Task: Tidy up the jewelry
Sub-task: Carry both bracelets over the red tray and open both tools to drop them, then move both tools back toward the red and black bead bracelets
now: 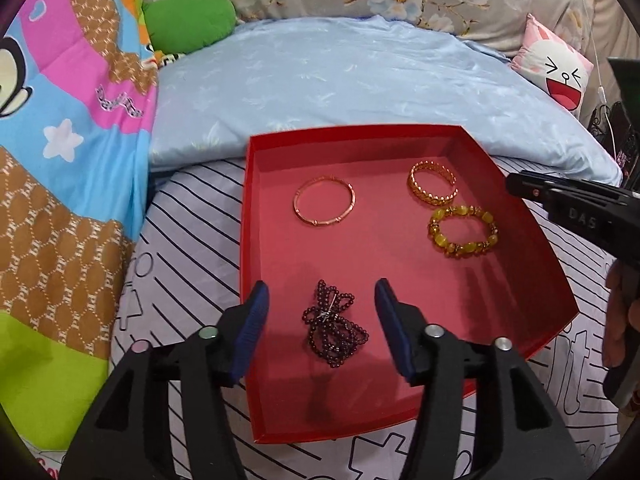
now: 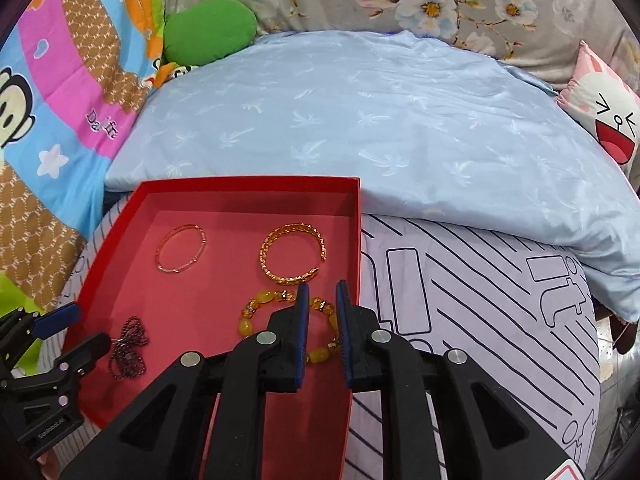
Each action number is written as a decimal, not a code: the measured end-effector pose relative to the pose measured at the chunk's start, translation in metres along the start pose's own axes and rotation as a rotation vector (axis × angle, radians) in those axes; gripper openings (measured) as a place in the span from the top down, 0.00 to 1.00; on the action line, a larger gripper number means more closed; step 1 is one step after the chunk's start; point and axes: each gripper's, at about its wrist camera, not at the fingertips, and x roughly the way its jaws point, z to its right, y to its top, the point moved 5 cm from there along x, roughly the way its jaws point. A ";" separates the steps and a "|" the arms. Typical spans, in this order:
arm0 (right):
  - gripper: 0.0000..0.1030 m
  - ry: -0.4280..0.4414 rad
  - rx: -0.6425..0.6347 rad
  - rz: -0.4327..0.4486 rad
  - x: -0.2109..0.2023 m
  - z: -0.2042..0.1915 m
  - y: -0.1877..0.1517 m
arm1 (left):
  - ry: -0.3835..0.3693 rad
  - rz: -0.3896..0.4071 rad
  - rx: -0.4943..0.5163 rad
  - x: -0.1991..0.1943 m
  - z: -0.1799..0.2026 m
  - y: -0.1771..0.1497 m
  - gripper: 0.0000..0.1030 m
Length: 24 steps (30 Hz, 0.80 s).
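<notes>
A red box (image 1: 256, 240) (image 2: 356, 240) lies on the bed and holds all the jewelry. In it are a thin rose-gold bangle (image 1: 324, 205) (image 2: 180, 249), a gold chain-link cuff (image 1: 432, 188) (image 2: 293, 254), a yellow bead bracelet (image 1: 463, 231) (image 2: 250, 320) and a dark red bead strand (image 1: 334, 322) (image 2: 129, 347). My left gripper (image 1: 322, 304) is open, its fingers either side of the dark strand, not touching it. My right gripper (image 2: 322, 304) is open with a narrow gap, empty, above the yellow bracelet at the box's right wall.
The box rests on a striped white sheet (image 2: 480, 300). A light blue pillow (image 1: 360, 76) lies behind it. A colourful cartoon quilt (image 1: 60, 140) is at the left, a green plush (image 1: 188, 16) at the back, a pink cushion (image 1: 556, 68) at the right.
</notes>
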 end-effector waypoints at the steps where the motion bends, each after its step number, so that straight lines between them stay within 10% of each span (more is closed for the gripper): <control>1: 0.81 0.005 0.000 0.010 -0.006 -0.001 -0.001 | 0.012 0.010 0.009 -0.003 0.001 0.000 0.46; 24: 0.73 0.053 0.005 0.058 -0.113 -0.006 -0.126 | 0.059 0.079 0.010 -0.091 0.014 -0.088 0.43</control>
